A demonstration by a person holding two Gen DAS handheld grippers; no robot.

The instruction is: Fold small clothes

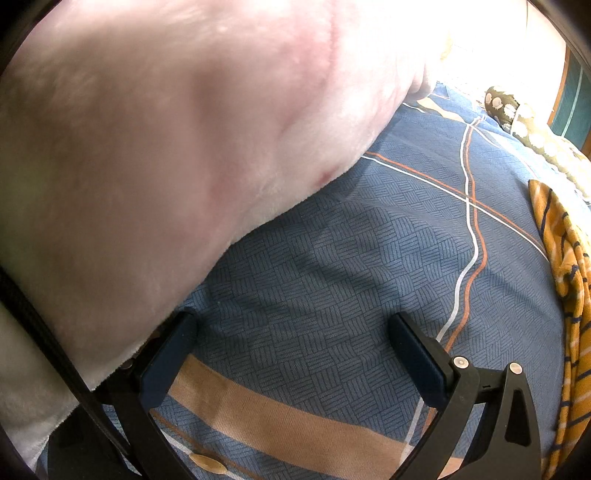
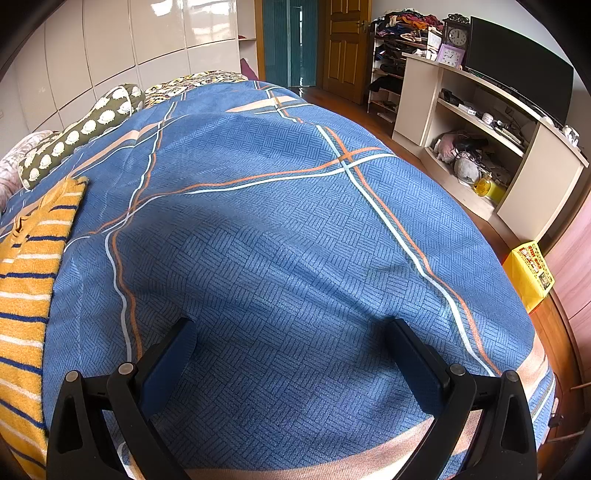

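Only the left wrist view shows the pale pink fleece garment (image 1: pixel 155 155), filling the far left and draping over the left finger of the left tool (image 1: pixel 291 332), whose jaws stand wide apart over the blue bed cover (image 1: pixel 332 266). The right tool (image 2: pixel 290 338) is likewise spread, holding nothing. The yellow striped garment (image 2: pixel 29 295) lies at its left, long axis running near to far.

Pink fleece garment (image 1: pixel 155 155): one, at the bed's left edge.
Yellow striped garment (image 2: pixel 29 280): one, on the blue bedspread (image 2: pixel 280 236).
Olive dotted bolster pillow (image 2: pixel 88 129): one, at the bed's far end.
Grippers: two, left gripper (image 1: pixel 291 339) and right gripper (image 2: pixel 291 343).
Clocks: two, a dark mantel clock (image 2: pixel 457 36) and a purple clock (image 2: pixel 450 56).
Yellow box (image 2: pixel 530 275): one, on the floor.
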